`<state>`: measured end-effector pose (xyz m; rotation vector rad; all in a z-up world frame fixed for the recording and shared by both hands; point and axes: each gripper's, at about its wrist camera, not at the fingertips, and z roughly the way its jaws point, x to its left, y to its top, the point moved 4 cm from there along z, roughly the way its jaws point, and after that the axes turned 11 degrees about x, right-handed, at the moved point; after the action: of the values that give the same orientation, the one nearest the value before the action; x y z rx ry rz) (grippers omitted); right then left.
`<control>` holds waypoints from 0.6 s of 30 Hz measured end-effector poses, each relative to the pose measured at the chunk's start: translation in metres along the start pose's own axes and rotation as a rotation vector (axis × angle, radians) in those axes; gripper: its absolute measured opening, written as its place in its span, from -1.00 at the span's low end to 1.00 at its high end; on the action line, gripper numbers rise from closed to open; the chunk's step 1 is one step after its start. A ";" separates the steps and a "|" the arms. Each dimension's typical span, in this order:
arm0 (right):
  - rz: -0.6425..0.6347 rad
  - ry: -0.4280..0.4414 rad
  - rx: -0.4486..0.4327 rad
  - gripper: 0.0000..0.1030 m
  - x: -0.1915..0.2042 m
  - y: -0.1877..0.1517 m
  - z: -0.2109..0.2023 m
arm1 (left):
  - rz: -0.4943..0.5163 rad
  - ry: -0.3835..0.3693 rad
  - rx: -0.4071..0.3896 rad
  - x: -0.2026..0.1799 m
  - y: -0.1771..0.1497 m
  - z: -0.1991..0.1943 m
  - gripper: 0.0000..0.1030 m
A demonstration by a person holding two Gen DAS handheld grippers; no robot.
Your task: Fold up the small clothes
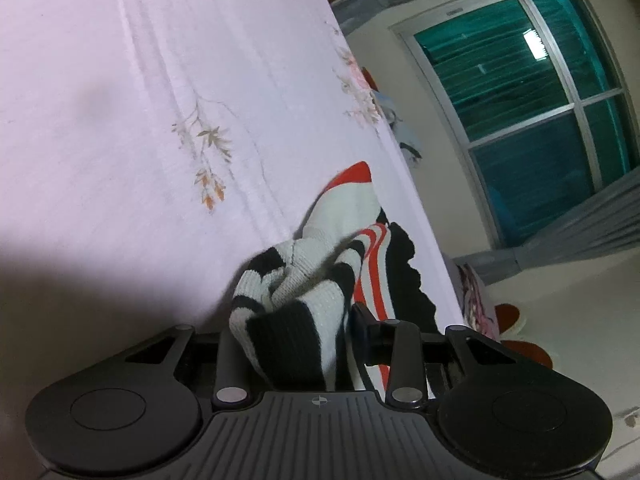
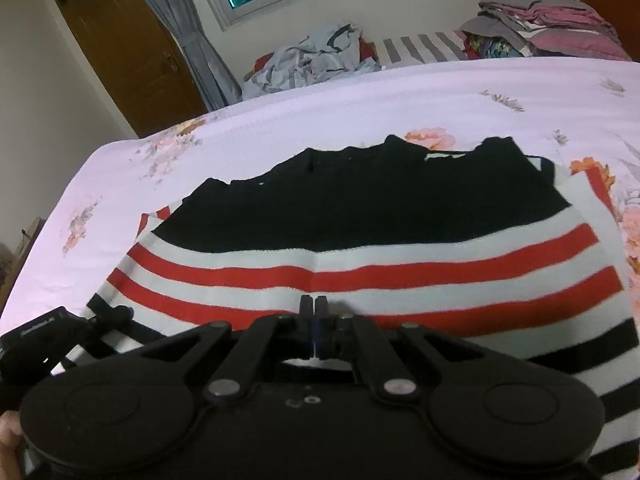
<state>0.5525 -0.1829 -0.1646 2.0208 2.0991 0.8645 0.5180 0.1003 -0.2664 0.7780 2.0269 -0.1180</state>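
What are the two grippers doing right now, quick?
Left gripper: closed on a bunched part of the striped sweater.
Right gripper: closed, pinching the sweater's near edge.

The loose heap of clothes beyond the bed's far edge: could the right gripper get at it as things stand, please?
Probably not yet: the right gripper is shut on the striped sweater, which lies between it and the clothes heap.

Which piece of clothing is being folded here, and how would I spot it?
Look at the bed with the pale pink flowered sheet. Spread on its near part lies the knitted sweater with a black top and red, white and black stripes. Unlike the crumpled grey heap and the stacked laundry beyond the bed, it lies flat, alone.
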 end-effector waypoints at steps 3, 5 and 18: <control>0.001 -0.025 0.041 -0.99 -0.002 -0.004 0.016 | -0.002 -0.011 0.006 0.003 0.002 0.000 -0.39; 0.017 -0.026 0.037 -1.00 -0.004 -0.007 0.019 | -0.013 -0.012 0.020 0.004 0.006 -0.004 -0.62; -0.046 -0.067 0.080 -1.00 0.000 -0.002 0.022 | 0.040 -0.008 0.003 -0.004 0.000 -0.020 -0.64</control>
<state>0.5605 -0.1754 -0.1835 2.0009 2.1675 0.7070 0.5046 0.1057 -0.2523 0.8176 2.0031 -0.1009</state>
